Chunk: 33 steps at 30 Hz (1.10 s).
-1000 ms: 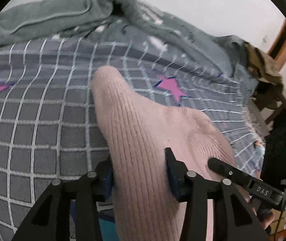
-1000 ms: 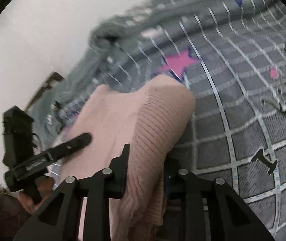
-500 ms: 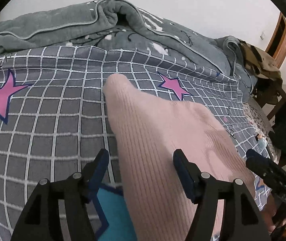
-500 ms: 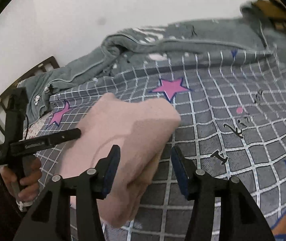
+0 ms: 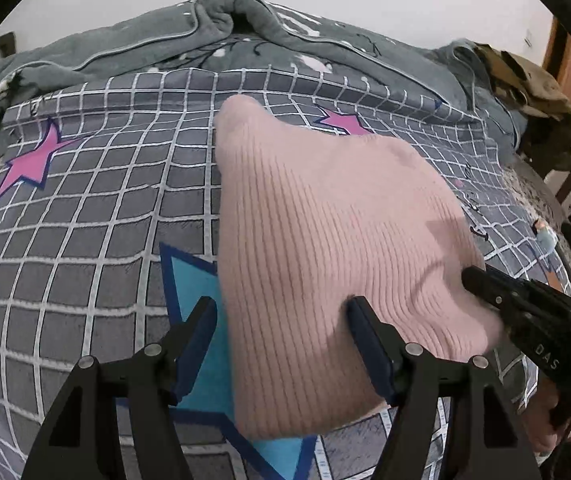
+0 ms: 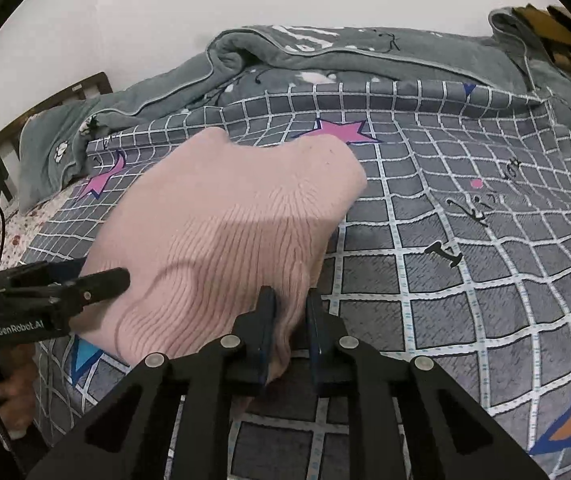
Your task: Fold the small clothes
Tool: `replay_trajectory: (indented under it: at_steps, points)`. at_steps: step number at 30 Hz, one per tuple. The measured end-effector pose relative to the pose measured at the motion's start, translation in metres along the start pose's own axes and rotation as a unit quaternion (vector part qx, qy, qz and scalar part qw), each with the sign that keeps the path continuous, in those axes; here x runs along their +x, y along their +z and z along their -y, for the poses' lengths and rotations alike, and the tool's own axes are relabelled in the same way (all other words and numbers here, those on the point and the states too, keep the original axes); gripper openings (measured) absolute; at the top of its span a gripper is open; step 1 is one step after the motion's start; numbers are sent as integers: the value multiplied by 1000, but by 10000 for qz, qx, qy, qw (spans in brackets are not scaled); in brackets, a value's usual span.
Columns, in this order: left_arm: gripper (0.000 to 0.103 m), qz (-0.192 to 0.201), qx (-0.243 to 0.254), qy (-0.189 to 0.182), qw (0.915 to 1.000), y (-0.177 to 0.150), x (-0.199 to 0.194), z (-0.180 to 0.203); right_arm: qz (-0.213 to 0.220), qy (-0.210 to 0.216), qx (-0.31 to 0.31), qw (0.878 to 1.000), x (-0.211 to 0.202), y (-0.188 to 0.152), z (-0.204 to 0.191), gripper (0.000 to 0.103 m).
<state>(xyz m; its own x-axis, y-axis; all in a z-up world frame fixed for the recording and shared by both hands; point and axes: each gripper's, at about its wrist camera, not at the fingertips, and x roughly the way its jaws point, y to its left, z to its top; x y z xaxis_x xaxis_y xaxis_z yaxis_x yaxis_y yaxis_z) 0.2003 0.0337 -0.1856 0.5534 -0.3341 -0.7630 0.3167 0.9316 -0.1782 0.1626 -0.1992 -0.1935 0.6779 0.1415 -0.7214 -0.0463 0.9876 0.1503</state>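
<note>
Between the spread fingers of the left gripper (image 5: 281, 340) lies the pink ribbed knit garment (image 5: 325, 232) on the checked bedsheet (image 5: 85, 220); the right gripper (image 6: 288, 320), low and level, pinches its near edge.

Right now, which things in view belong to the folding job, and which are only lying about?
For the job:
pink knit garment
left tool, open around its edge
right tool, closed on its corner

Lying about:
checked bedsheet
grey blanket
brown cloth
</note>
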Motion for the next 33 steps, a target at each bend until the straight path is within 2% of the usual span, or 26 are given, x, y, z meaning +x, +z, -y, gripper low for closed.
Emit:
replay_trajectory:
  at_steps: [6, 9, 11, 15, 17, 18, 20, 22, 24, 25, 27, 28, 29, 31, 33]
  points:
    - [68, 56, -92, 75, 9999, 0, -4, 0, -32, 110, 58, 9999, -5, 4, 3, 19]
    - [68, 155, -150, -23, 9998, 2, -12, -4, 108, 249, 179, 9995, -10, 13, 7, 32]
    - [69, 303, -183, 124, 9993, 4, -19, -7, 164, 308, 296, 9990, -9, 23, 10, 38]
    - [70, 399, -195, 268, 9987, 15, -24, -13, -45, 523, 644, 9965, 9, 35, 17, 38]
    - [70, 434, -229, 306, 9983, 20, -24, -16, -215, 660, 768, 9946, 20, 37, 18, 18]
    - [70, 449, -231, 343, 9981, 23, -24, -18, -241, 754, 774, 9939, 22, 36, 17, 15]
    - [70, 474, -223, 380, 9979, 28, -24, -21, 91, 763, 636, 9950, 12, 36, 15, 13]
    - [70, 507, -231, 366, 9978, 34, -24, -25, 456, 888, 649, 9929, -2, 36, 19, 13]
    - [70, 534, -237, 380, 9976, 41, -22, -27, 281, 786, 789, 9934, 7, 35, 24, 13]
    - [70, 550, -237, 380, 9975, 46, -20, -28, -34, 704, 816, 9942, 23, 31, 25, 13]
    - [70, 564, -213, 374, 9975, 57, -16, -28, -80, 563, 595, 9966, 30, 26, 21, 15]
    - [70, 586, -195, 378, 9974, 64, -13, -28, -48, 525, 391, 9978, 26, 30, 18, 17]
    - [70, 611, -176, 384, 9972, 70, -11, -28, -59, 524, 304, 9981, 22, 34, 17, 24]
    - [70, 644, -143, 406, 9970, 84, -5, -26, -1, 619, 353, 9975, 13, 46, 22, 31]
    - [69, 705, -144, 358, 9968, 97, 1, -24, 212, 591, 405, 9972, 5, 59, 26, 34]
